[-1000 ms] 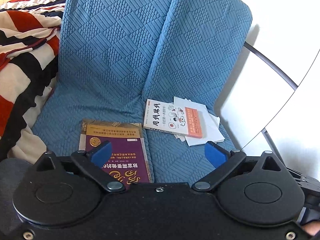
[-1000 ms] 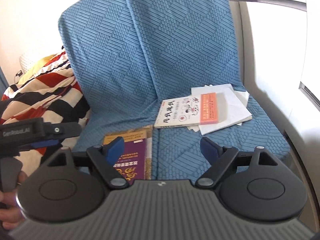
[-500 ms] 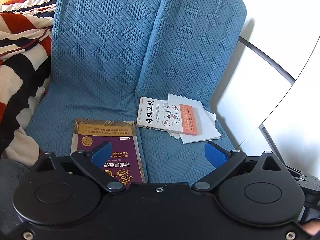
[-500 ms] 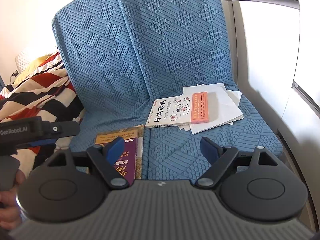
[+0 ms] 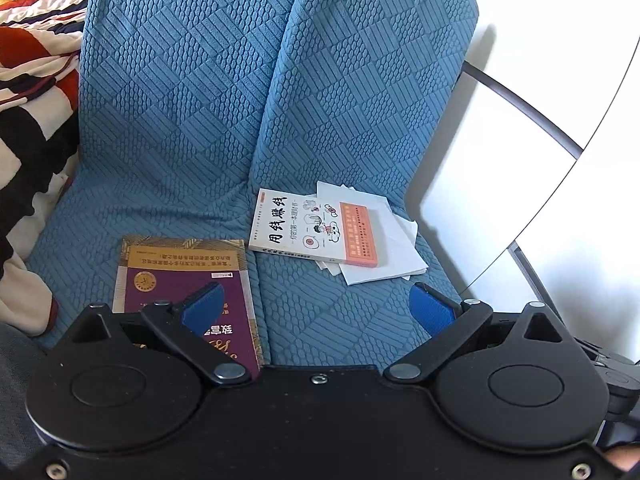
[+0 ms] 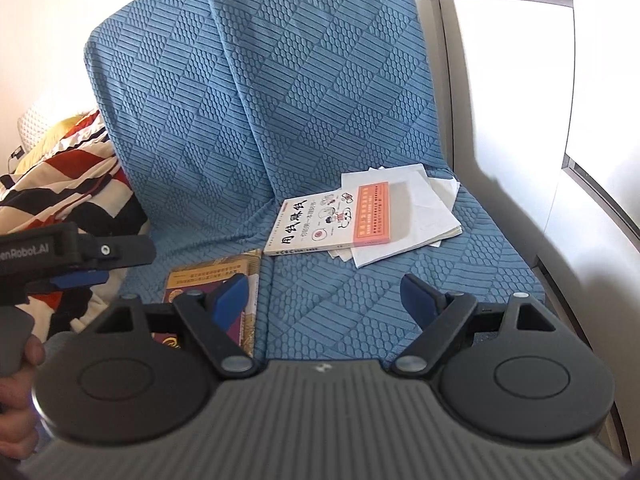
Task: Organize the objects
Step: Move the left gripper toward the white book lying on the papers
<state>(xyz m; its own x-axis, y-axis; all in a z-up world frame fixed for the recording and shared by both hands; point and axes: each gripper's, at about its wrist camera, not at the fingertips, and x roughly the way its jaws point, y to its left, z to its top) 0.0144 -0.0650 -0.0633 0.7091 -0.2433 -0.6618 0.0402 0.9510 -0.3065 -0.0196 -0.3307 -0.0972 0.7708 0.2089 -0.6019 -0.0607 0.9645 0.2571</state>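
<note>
- The left gripper [image 5: 316, 300], a black two-finger tool with blue pads, has its jaws spread wide with nothing between them; only blue seat fabric shows in the gap.
- The right gripper [image 6: 324, 296], black with a grey ribbed body and blue pads, also stands with its jaws wide apart and grips nothing.
- A purple and gold paperback book [image 5: 180, 268] lies flat on the seat of the blue textured fabric sofa [image 5: 200, 100], partly under the left gripper's left finger [image 5: 200, 308] in the left wrist view.
- In the right wrist view the same book [image 6: 212, 276] lies behind the right gripper's left finger, outside the gap.
- A white paperback book with black characters and an orange band [image 5: 316, 228] lies flat beyond the left gripper's jaws, a little right of the gap's middle, well apart from both pads.
- This white book rests on a loose stack of white paper sheets [image 5: 392, 256], which stick out past its right and near edges.
- A red, black and cream striped blanket [image 5: 28, 120] lies heaped far to the left of the jaws, beside the sofa.
- A person's hand [image 6: 16, 412] holds the left gripper's handle at the left edge of the right wrist view.
</note>
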